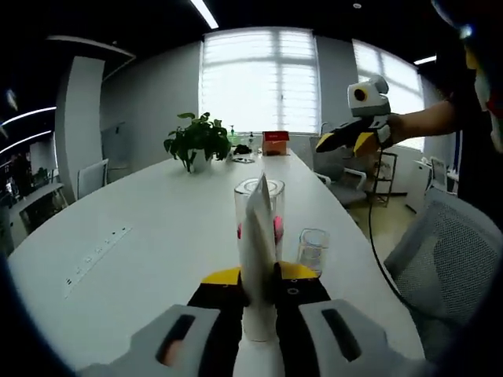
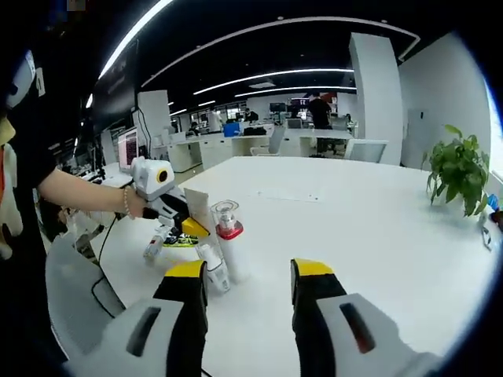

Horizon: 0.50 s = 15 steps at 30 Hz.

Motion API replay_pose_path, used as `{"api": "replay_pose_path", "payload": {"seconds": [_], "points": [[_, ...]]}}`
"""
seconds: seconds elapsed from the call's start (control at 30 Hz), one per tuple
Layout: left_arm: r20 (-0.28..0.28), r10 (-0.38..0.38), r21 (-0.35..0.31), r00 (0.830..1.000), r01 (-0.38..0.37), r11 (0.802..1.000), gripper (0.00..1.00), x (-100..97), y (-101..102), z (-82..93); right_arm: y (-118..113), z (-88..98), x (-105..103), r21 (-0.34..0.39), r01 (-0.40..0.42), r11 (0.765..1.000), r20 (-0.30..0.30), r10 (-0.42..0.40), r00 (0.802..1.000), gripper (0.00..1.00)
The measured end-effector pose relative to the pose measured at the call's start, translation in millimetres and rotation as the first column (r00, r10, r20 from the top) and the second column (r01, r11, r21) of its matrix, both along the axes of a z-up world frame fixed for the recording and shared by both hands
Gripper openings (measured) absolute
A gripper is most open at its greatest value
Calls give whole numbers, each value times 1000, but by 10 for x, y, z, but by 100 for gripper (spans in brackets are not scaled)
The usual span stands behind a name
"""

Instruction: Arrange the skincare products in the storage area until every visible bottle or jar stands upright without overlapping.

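My left gripper [image 1: 259, 276] is shut on a white squeeze tube [image 1: 258, 236], which stands up between its yellow-tipped jaws. Just beyond the tube stands a tall bottle [image 1: 272, 196] with a clear cap and a red collar, and a small clear jar [image 1: 312, 250] sits to its right. In the right gripper view, the left gripper [image 2: 192, 224] holds the tube [image 2: 196, 206] beside the bottle [image 2: 229, 236] and the jar [image 2: 214, 271]. My right gripper [image 2: 250, 271] is open with nothing between its jaws, a short way from the bottle. It also hangs in the air [image 1: 343, 143] at the upper right.
Everything stands near one edge of a long white table [image 1: 141, 228]. A potted plant [image 1: 196, 141] and a red box [image 1: 275, 141] are at its far end. A mesh office chair [image 1: 452, 251] stands by the table's edge. A small labelled item [image 2: 169, 242] lies under the left gripper.
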<state>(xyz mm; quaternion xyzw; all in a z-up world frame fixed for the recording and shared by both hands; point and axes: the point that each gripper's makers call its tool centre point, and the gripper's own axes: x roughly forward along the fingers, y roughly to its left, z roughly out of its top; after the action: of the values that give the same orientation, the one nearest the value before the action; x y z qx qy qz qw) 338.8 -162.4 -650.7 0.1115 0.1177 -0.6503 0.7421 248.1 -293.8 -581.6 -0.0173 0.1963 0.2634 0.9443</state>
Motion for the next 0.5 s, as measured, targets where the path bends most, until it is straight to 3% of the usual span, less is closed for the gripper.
{"api": "replay_pose_path", "payload": {"seconds": [0.2,0.5], "points": [[11,-35,-36,999,35,999,12,36,-29,30,-12,-95,22,6,8,1000,-13,-8,1000,42],[-61,-73,-80,995,68,994,15,-15,-37,43,-21,-124,44,21,19,1000,-17,-19,1000,41]]}}
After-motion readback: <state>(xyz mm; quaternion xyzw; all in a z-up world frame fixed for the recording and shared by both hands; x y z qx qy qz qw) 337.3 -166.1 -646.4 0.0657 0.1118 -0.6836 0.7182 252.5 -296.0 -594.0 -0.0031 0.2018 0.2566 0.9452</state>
